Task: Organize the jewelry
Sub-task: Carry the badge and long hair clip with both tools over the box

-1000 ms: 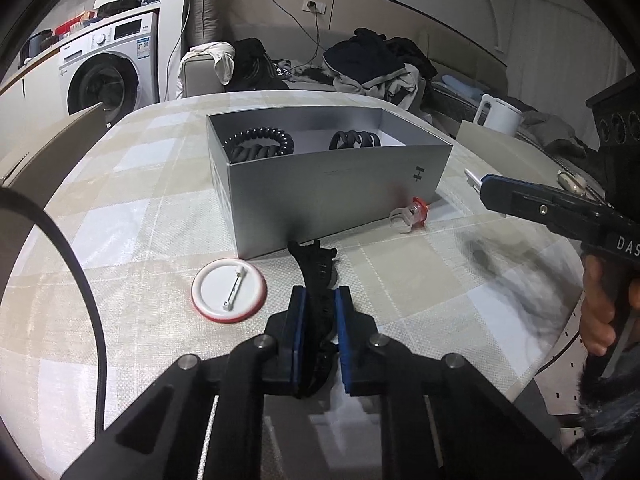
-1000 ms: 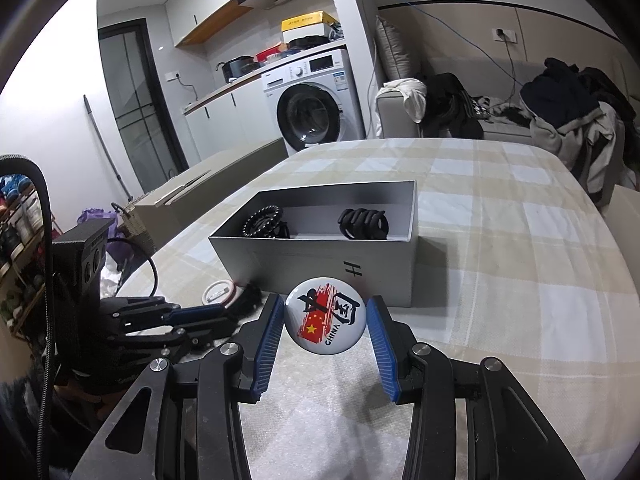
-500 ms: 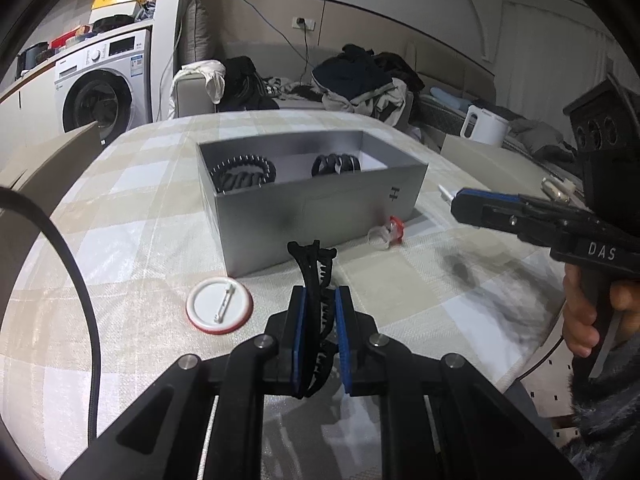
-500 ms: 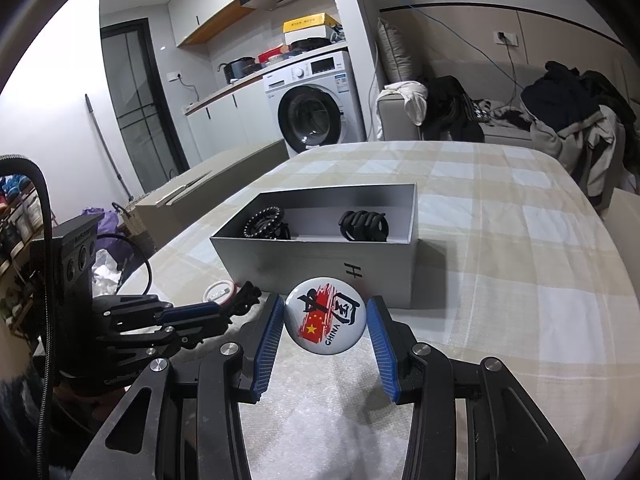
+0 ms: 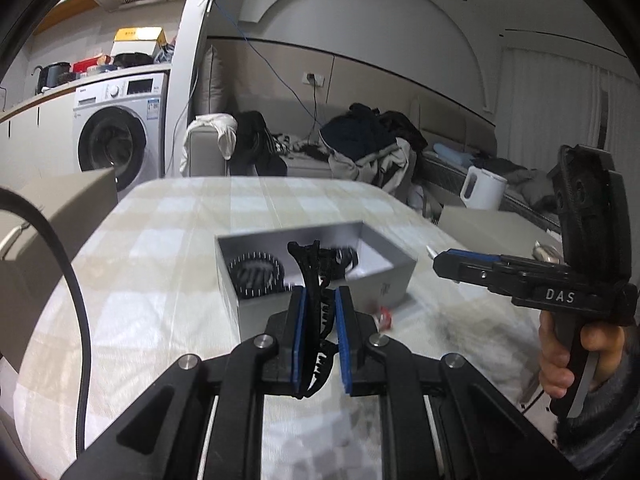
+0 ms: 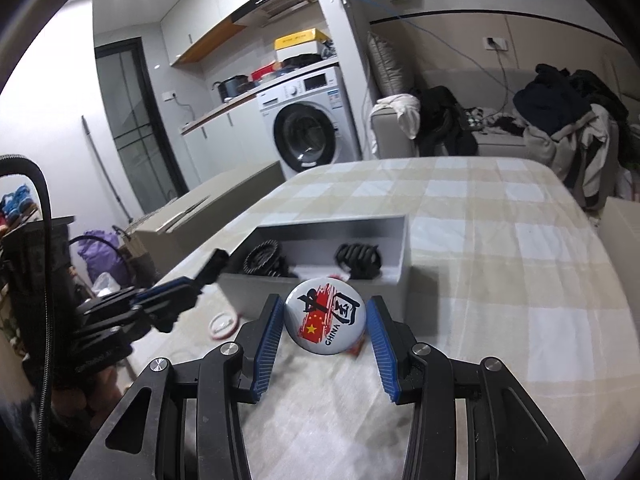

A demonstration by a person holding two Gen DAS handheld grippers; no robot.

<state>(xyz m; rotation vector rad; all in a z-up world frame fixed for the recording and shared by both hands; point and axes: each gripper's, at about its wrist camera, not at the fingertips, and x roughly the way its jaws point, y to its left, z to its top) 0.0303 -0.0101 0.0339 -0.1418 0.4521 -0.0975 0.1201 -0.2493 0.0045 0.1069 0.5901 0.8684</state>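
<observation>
1. Left gripper (image 5: 320, 300) — pads clamped on a black toothed hair clip (image 5: 314, 280), held above the table (image 5: 160, 280) before the grey box (image 5: 384, 276).
2. Right gripper (image 6: 326, 322) — pads gripping a round badge (image 6: 325, 318) just short of that box's near wall.

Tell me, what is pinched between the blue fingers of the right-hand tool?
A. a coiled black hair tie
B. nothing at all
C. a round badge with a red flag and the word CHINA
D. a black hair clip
C. In the right wrist view the round badge sits squeezed between the right gripper's blue fingers, in front of the grey box.
</observation>
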